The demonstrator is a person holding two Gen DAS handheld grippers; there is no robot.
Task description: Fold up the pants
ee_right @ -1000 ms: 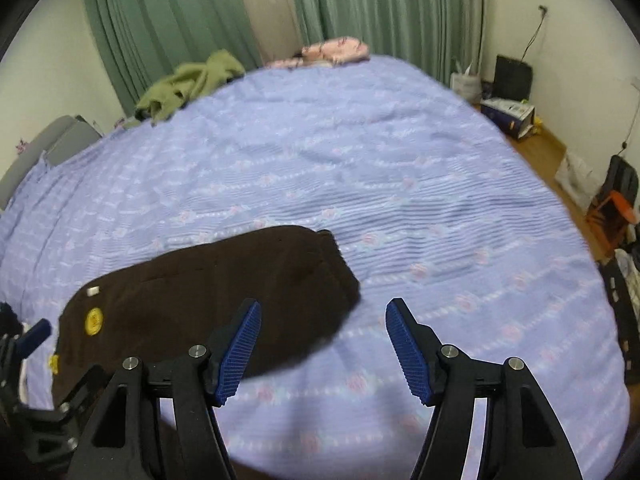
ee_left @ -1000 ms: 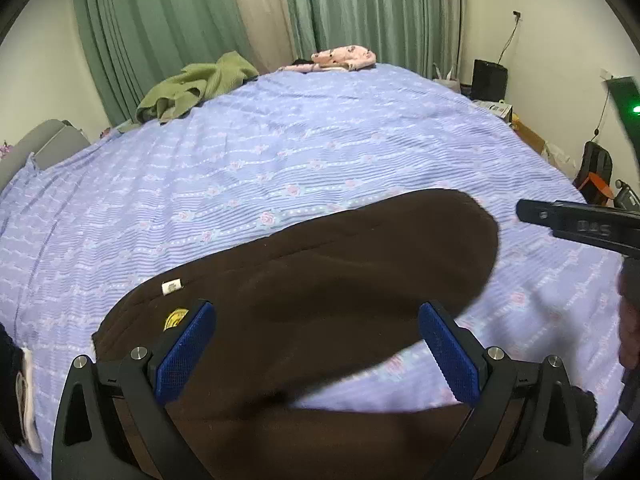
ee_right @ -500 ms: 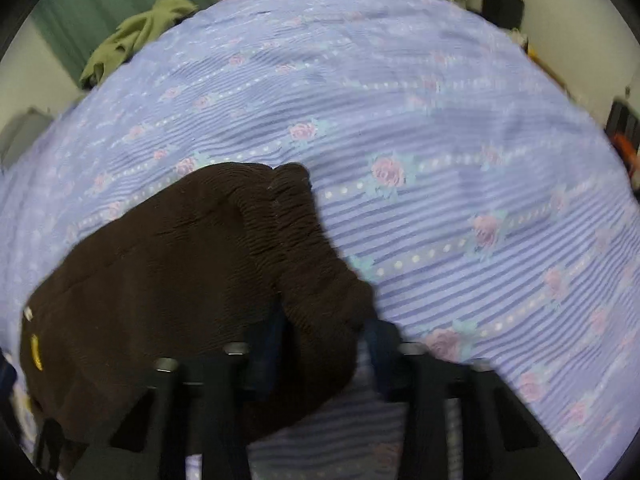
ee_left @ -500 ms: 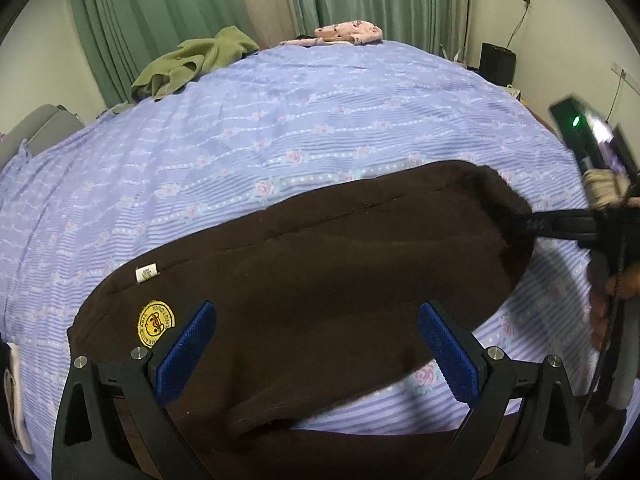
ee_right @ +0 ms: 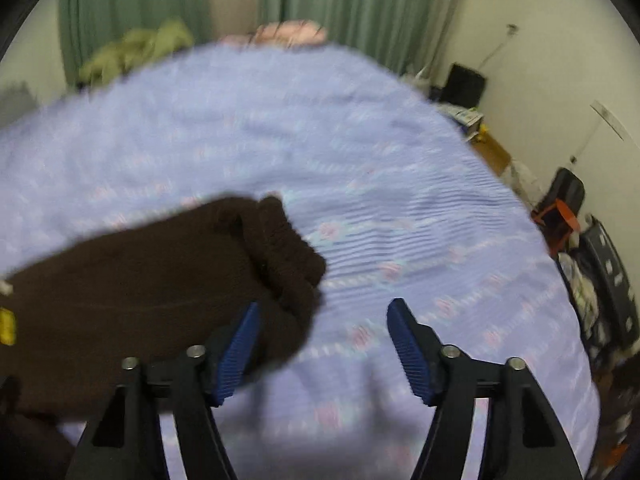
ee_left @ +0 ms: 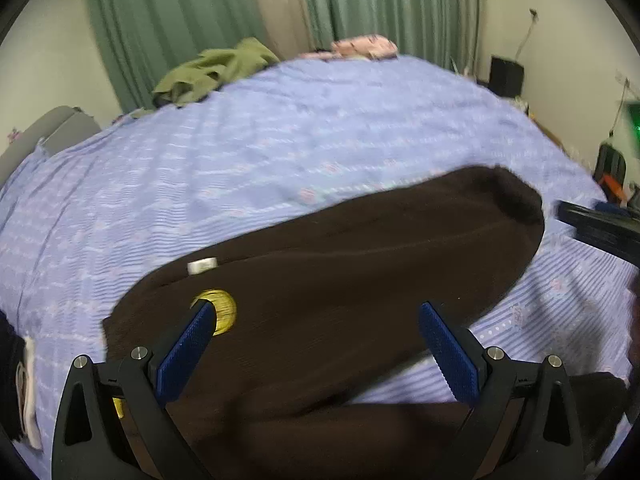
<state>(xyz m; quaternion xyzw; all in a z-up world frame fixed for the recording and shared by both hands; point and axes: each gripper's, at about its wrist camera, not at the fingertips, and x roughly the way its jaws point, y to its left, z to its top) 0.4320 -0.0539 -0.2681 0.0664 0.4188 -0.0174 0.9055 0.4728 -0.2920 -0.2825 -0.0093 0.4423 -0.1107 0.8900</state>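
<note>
pants [ee_left: 340,280] lie on the bed [ee_left: 280,152], near side, brown, already doubled over: long lobe runs from lower left to the ribbed cuff end [ee_right: 288,248] at right, a second layer sits under it at the near edge

handling: soft fleece-like knit, light, floppy, no stiffness, so it will sag and drag if lifted from one point. Not slippery, not fragile. Judged best holds: the ribbed cuff (thick, bunched, gives the pads something to bite) and the opposite end near the yellow patch [ee_left: 220,312] and white tag [ee_left: 202,266], one hand-held gripper each so the fold stays square

left hand-held gripper [ee_left: 316,348]: wide, hovering over mid-pants, blue pads [ee_left: 184,348] either side of the cloth, nothing pinched

right hand-held gripper [ee_right: 320,348]: jaws opening, fairly wide now. Left pad overlaps the cuff edge in view, gap between the pads shows only bedsheet, nothing gripped. In the left view it shows as a dark blurred bar at the far right

vs half a second ago: right was clamped narrow on the cuff, now released, and the cuff lies dropped on the sheet. vs a second ago: cuff end sits a bit further right and more bunched. Left shifted so the yellow patch is now right at its left pad; it was clear of it before

green cloth [ee_left: 212,72] and pink cloth [ee_left: 364,46] at the far edge, unchanged
</note>
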